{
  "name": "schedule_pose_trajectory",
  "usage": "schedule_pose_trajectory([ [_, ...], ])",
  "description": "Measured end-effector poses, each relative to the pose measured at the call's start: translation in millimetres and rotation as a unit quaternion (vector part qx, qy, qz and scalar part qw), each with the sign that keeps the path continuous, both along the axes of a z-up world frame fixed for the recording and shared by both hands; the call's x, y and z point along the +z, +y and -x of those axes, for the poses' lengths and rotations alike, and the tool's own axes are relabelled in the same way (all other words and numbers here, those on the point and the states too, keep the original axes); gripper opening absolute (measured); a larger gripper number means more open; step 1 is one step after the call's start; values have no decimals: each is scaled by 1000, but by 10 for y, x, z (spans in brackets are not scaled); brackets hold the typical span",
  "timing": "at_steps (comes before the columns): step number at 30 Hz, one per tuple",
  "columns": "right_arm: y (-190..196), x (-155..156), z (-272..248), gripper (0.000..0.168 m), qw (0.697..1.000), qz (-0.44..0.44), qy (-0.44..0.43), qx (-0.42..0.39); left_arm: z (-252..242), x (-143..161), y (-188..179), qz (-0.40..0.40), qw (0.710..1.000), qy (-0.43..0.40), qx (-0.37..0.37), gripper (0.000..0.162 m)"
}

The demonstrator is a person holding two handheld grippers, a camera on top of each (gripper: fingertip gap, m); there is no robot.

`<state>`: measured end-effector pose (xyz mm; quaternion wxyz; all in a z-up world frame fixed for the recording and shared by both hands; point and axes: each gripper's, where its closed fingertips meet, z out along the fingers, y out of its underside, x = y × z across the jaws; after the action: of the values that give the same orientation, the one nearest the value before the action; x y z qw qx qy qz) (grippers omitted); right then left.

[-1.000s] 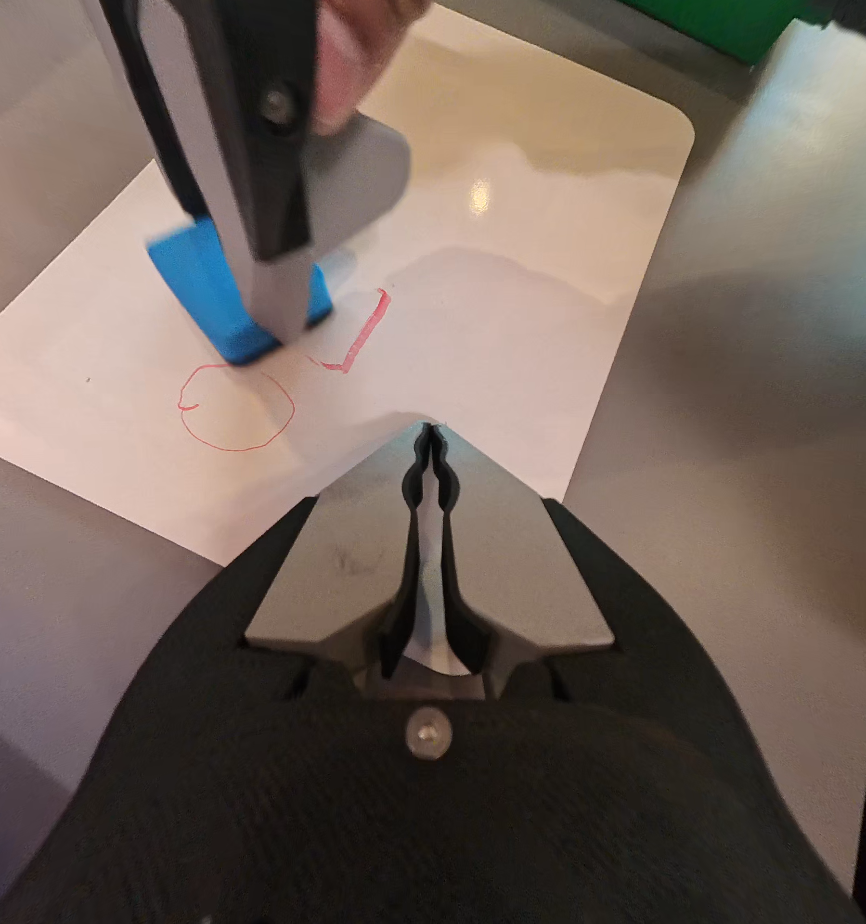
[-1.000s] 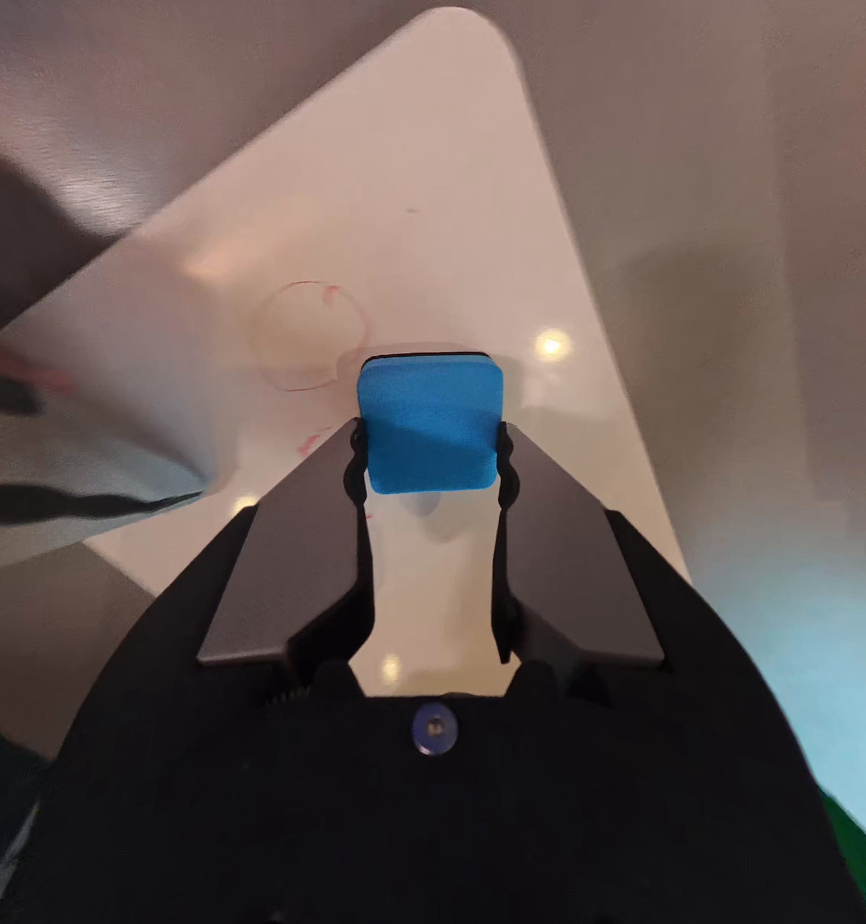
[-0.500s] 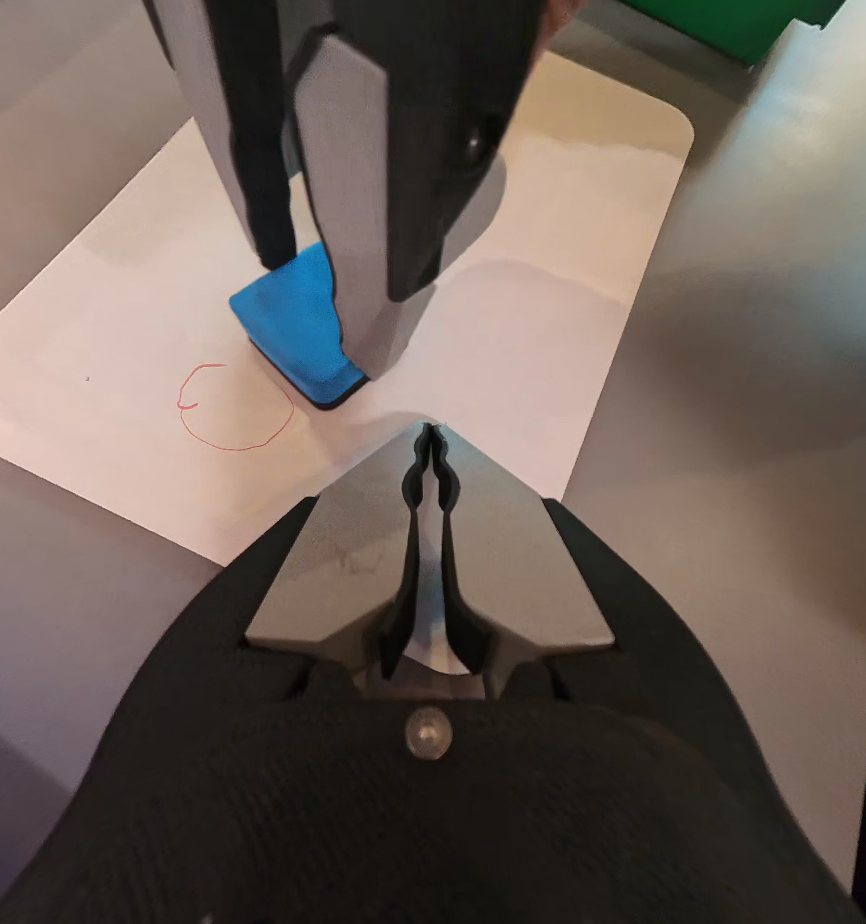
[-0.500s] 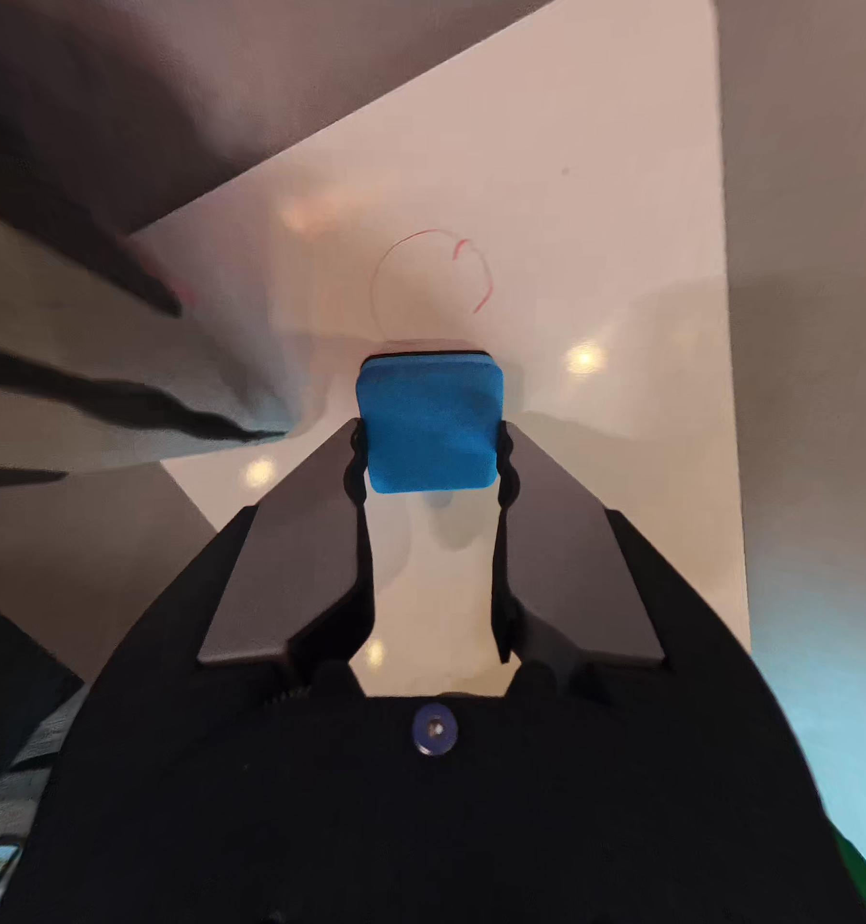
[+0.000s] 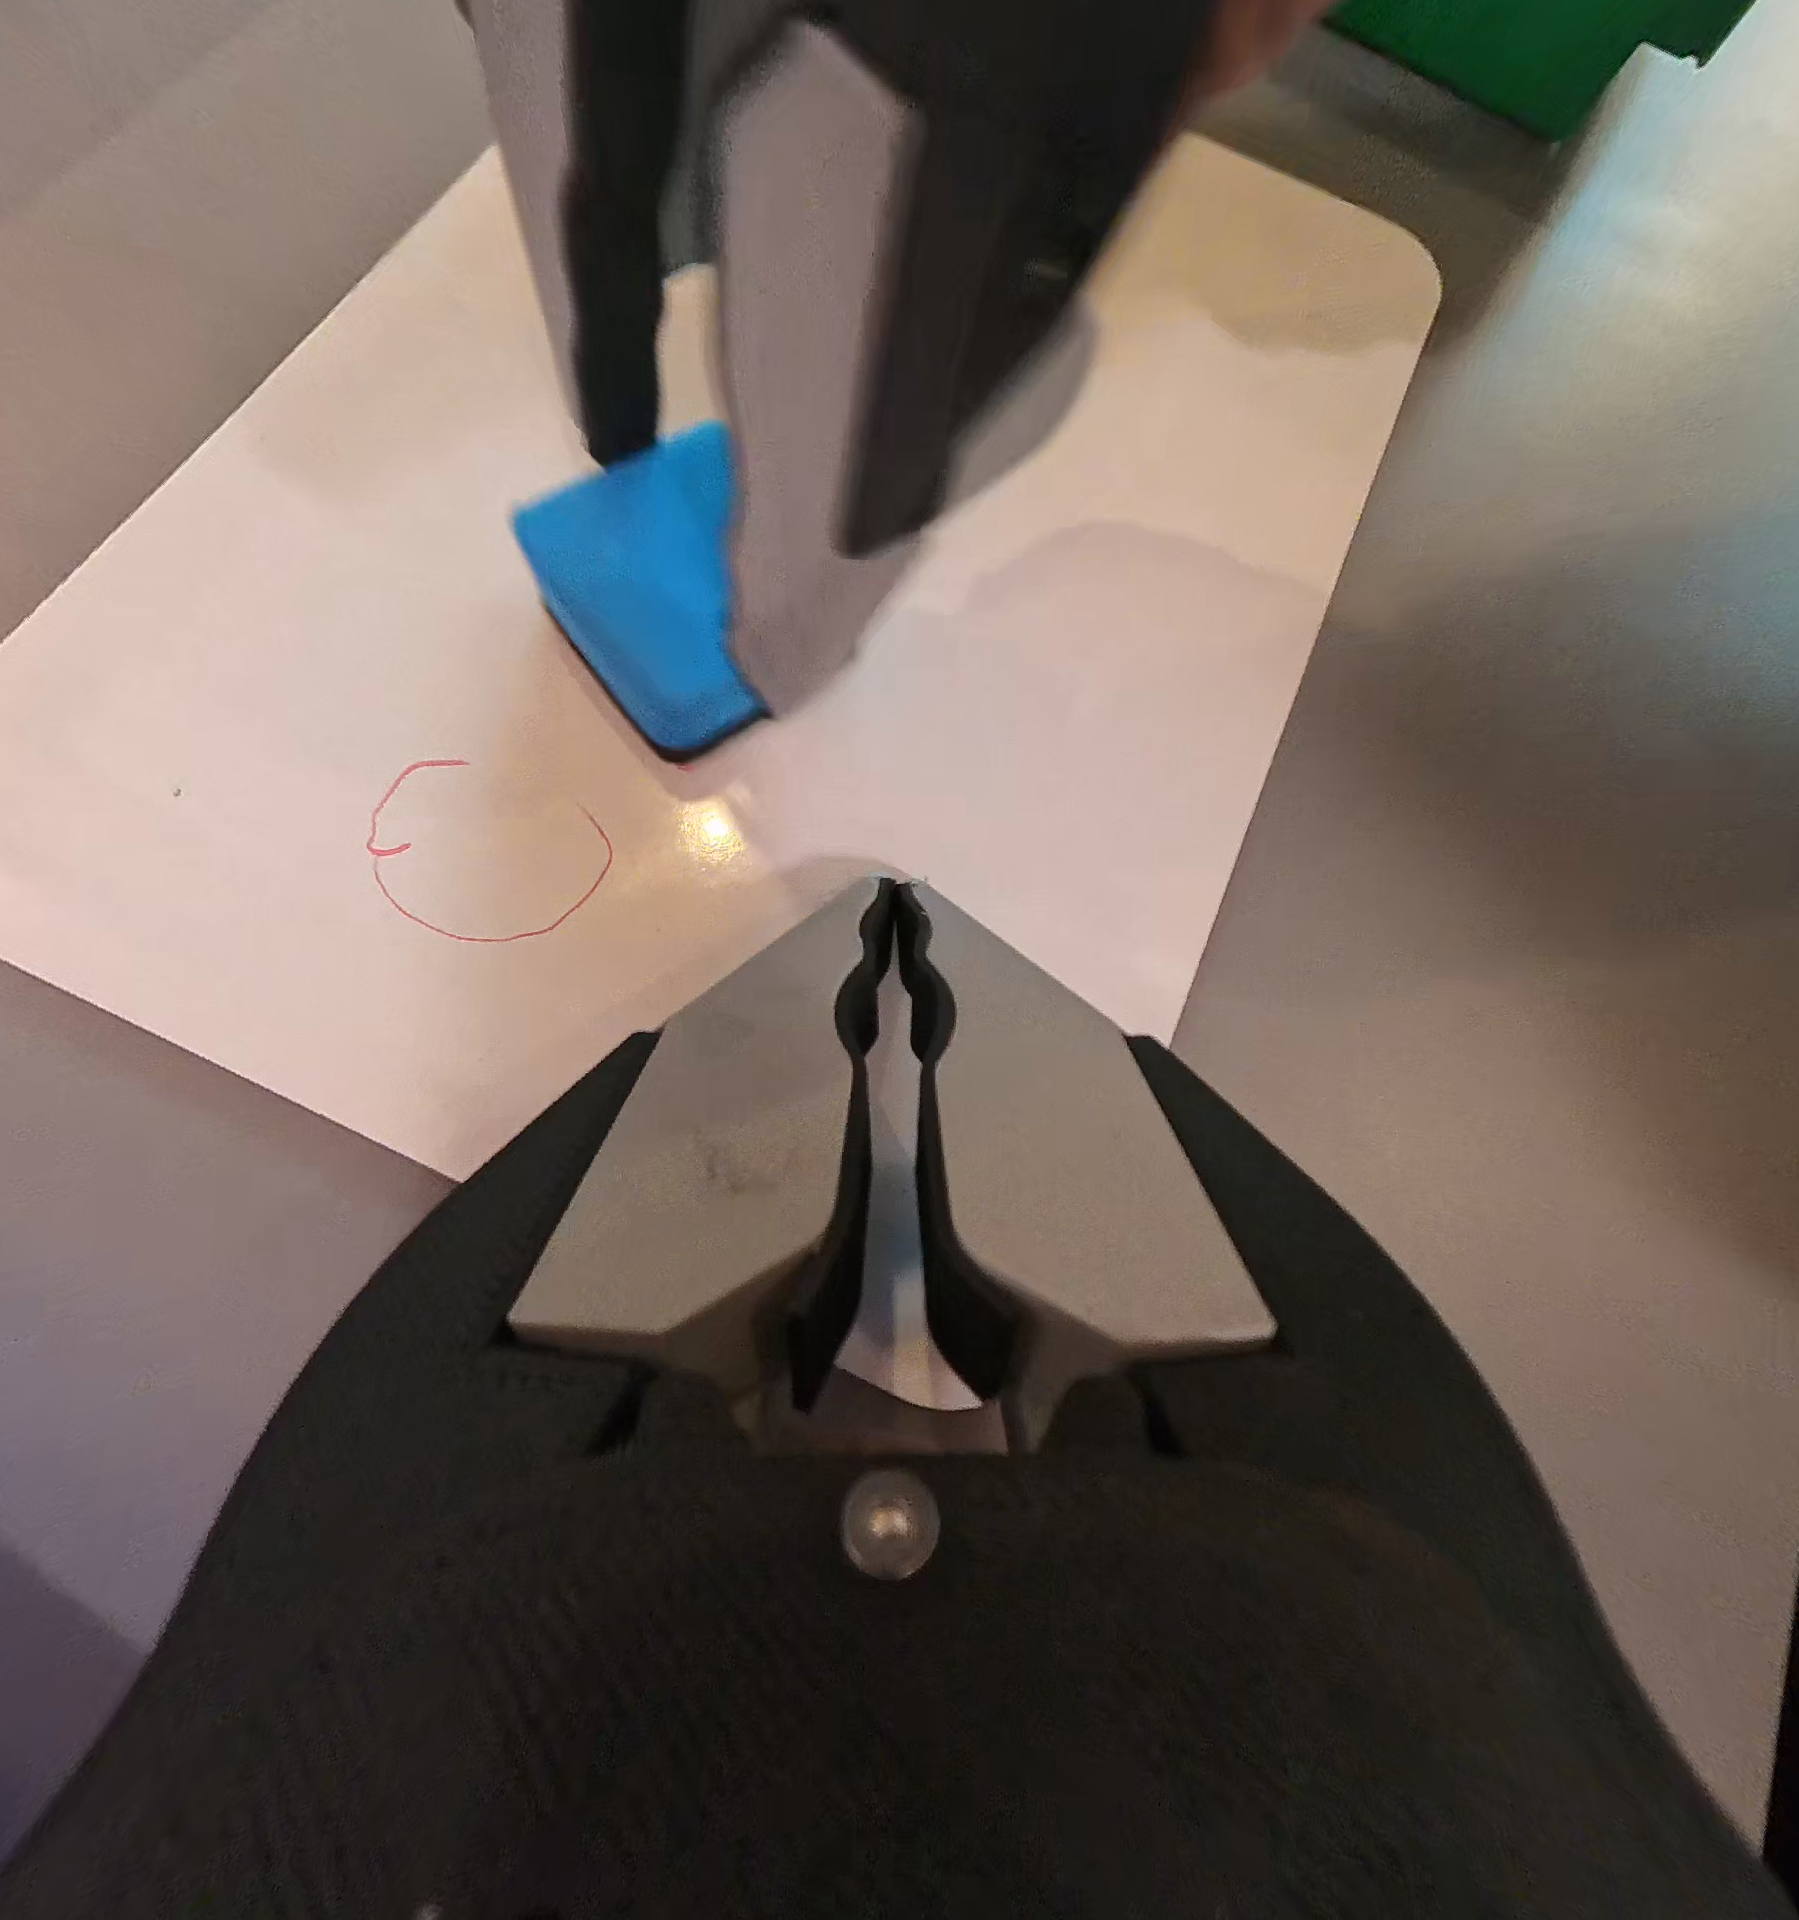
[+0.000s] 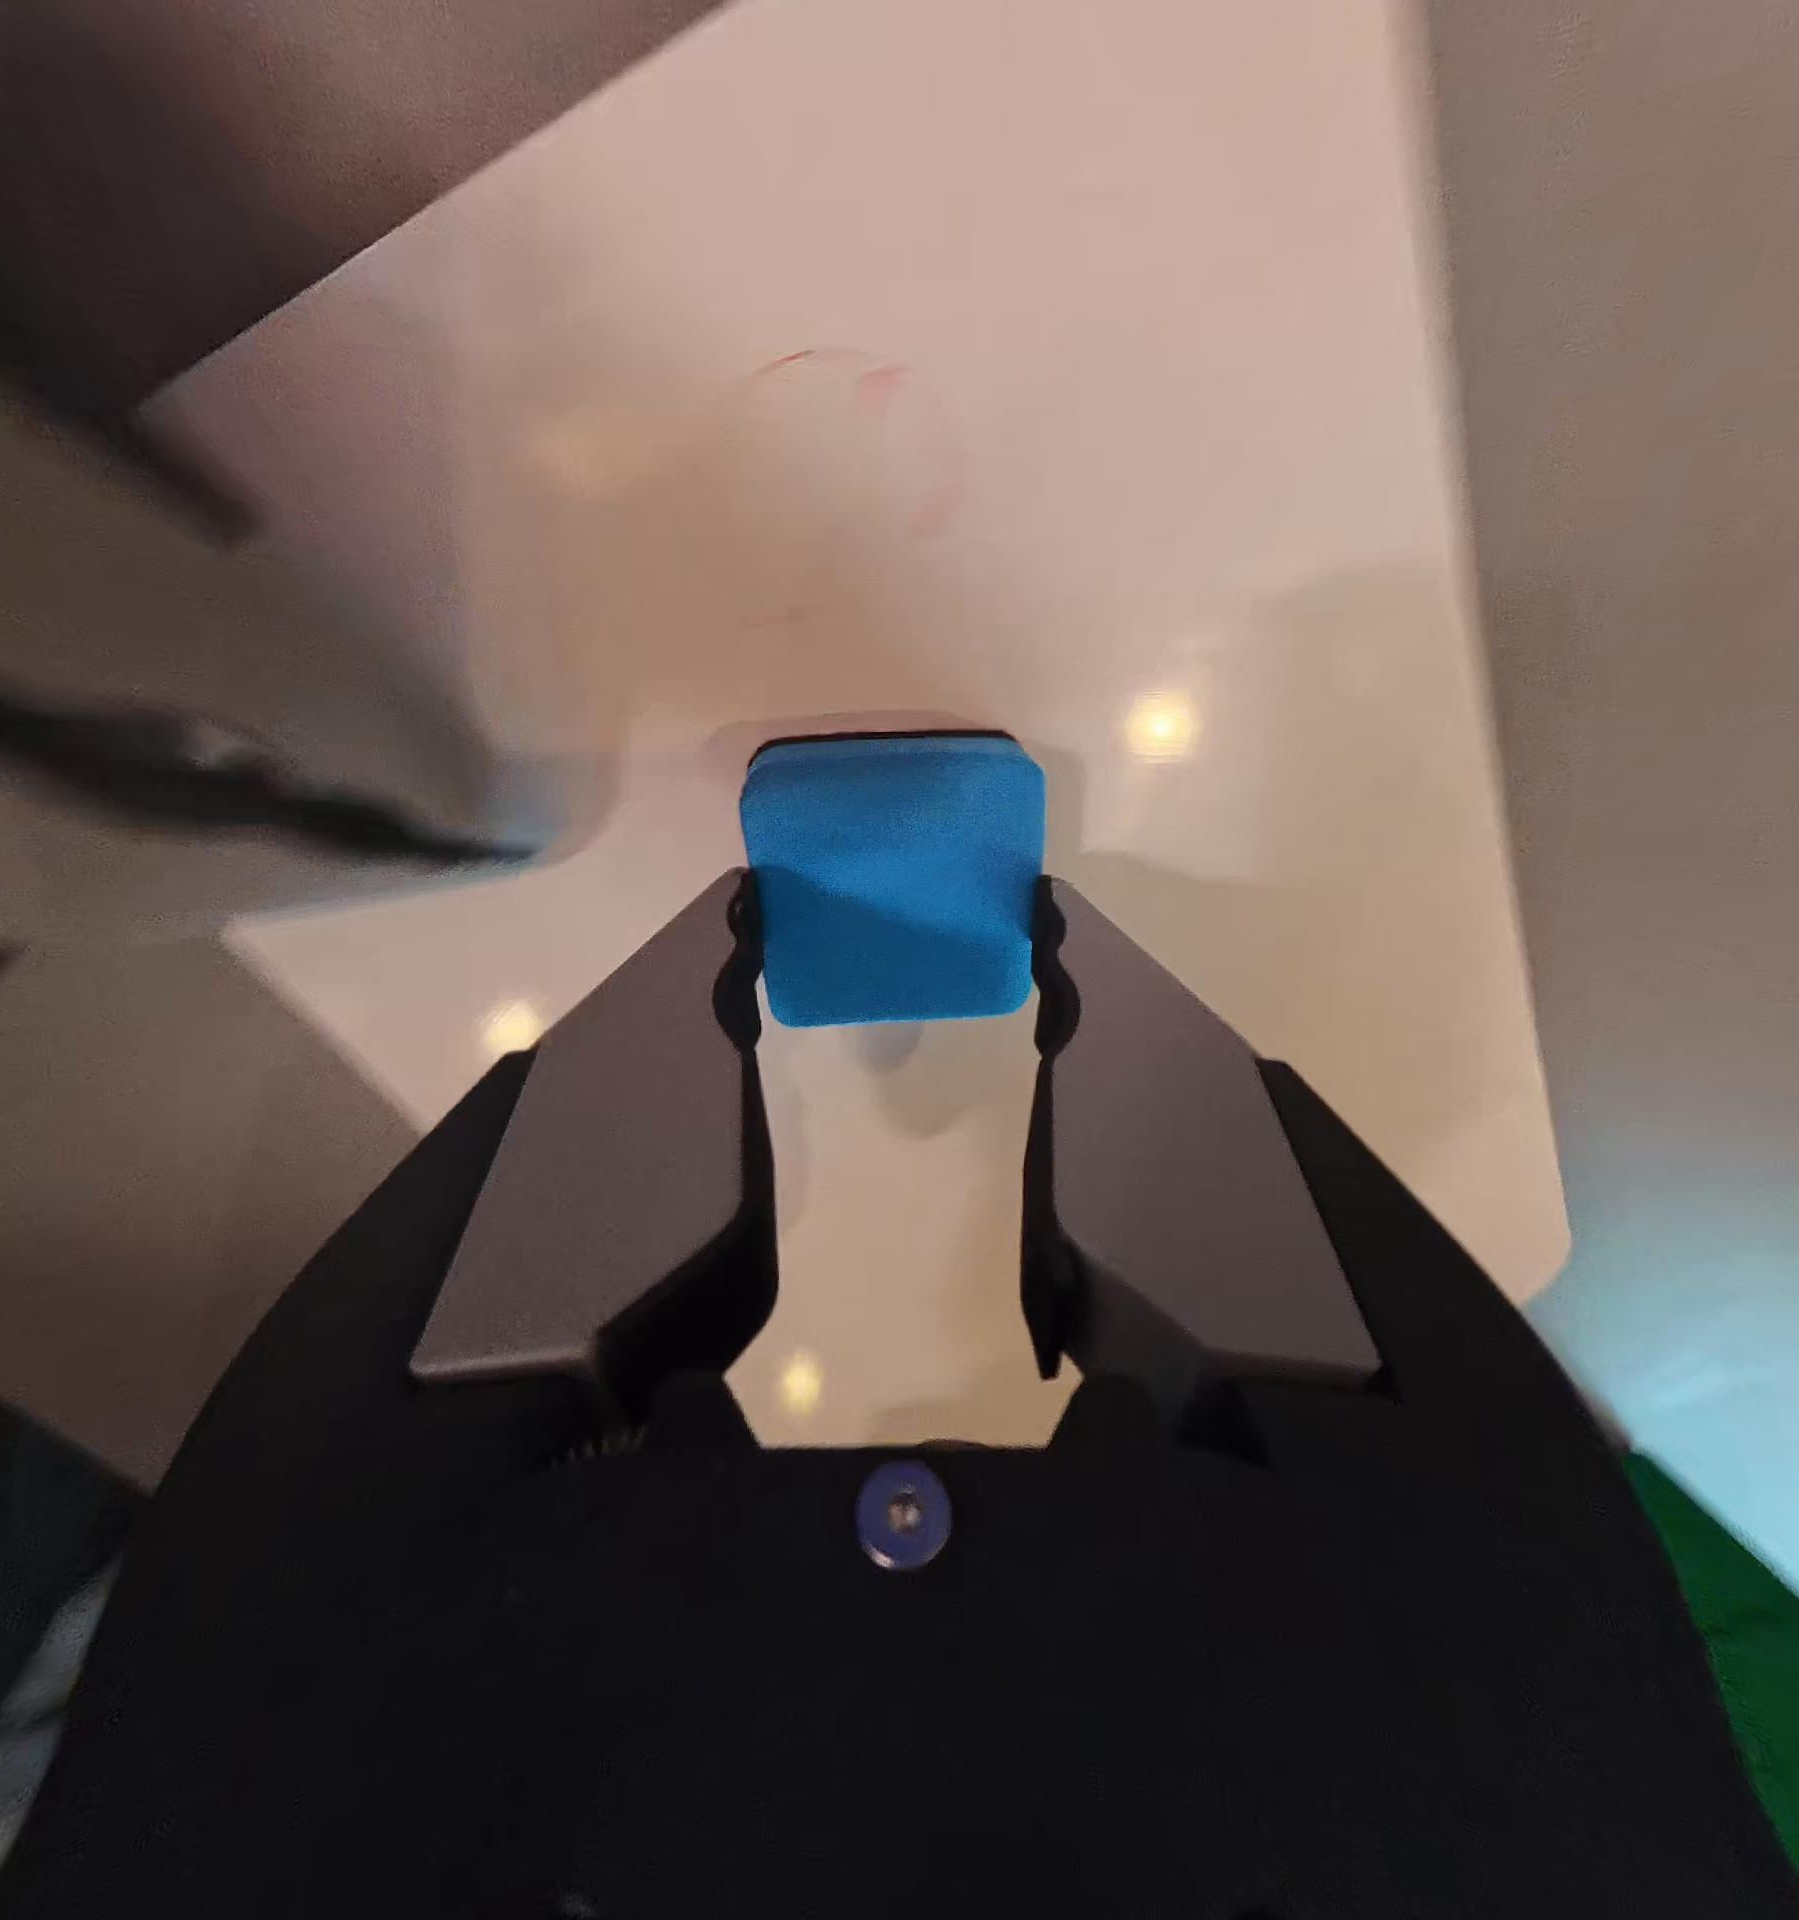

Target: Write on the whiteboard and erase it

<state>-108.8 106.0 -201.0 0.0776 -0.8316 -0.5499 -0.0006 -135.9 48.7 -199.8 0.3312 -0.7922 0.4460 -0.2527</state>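
A white board with rounded corners lies flat on a grey table. A red drawn circle with a gap in its top right is on its near left part. My right gripper is shut on a blue eraser block with a black underside and presses it on the board; it also shows in the left wrist view, just beyond and right of the circle. My left gripper is shut and empty, with its tips over the board's near edge. The circle shows faint and blurred in the right wrist view.
The grey table surrounds the board. A green object sits at the far right beyond the board, and also shows in the right wrist view. A person's hand is partly visible behind the right gripper.
The right gripper has swept the eraser across the board. The red angled line right of the circle is gone, and the circle's top right has been wiped. The left gripper has not moved.
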Motion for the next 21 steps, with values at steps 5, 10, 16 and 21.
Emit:
schedule_pose_trajectory([
  [5, -113, 1, 242, 50, 998, 25, 26, 43, 0, 1, -7, 3, 1000, -2, -1, 0],
  [10, -139, 2, 355, 50, 998, 30, 37, 48, 0, 2, -12, 0, 1000, 0, -2, 0],
  [16, -158, -4, 171, 50, 999, 17, 5, 28, 0, 2, -17, 1, 1000, 0, -3, 0],
  [21, -83, -5, -76, 50, 999, 22, -14, -38, -1, 3, -18, 2, 1000, -1, -2, 0],
])
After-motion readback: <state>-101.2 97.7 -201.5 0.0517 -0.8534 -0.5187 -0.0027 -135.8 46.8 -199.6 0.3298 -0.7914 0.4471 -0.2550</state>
